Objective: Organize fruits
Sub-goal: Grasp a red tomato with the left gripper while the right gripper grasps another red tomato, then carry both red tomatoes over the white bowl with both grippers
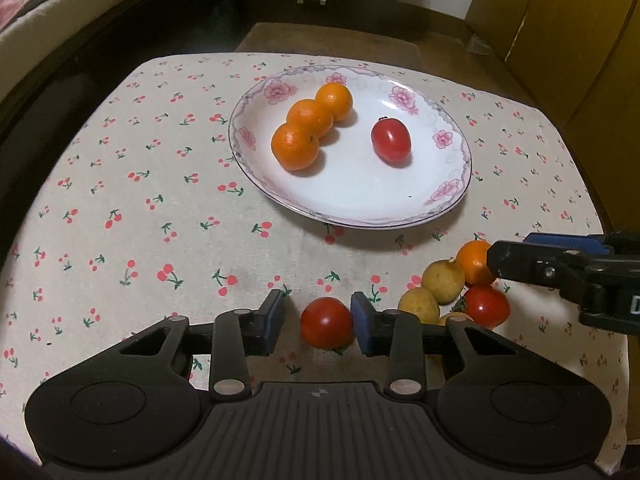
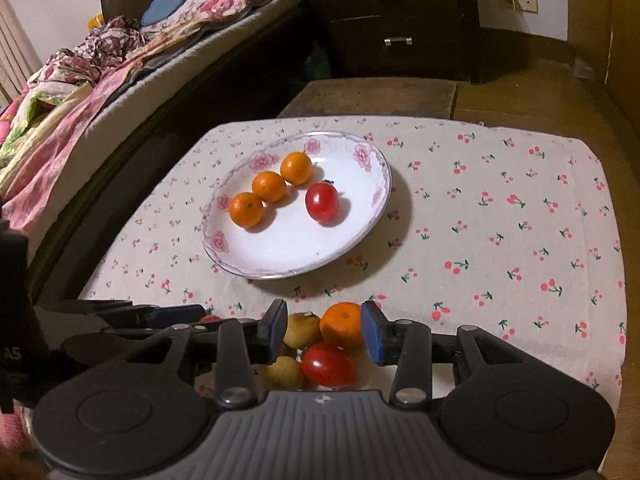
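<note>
Left gripper (image 1: 318, 322) is straddling a red tomato (image 1: 327, 322) near the plate (image 1: 360, 216), only one pad touching; right gripper (image 2: 324, 330) is bracketing an orange (image 2: 343, 324), unpinched; either fruit risks rolling away.

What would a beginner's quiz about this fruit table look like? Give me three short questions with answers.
1. True or false: the plate holds four oranges.
2. Which fruit lies between the left gripper's fingers? A) a loose tomato B) a banana C) a yellow fruit
3. Fill the gap: the right gripper has its fingers either side of a loose ____.

Key:
1. False: it holds three oranges and one red tomato.
2. A.
3. Orange: the loose orange on the cloth.
</note>
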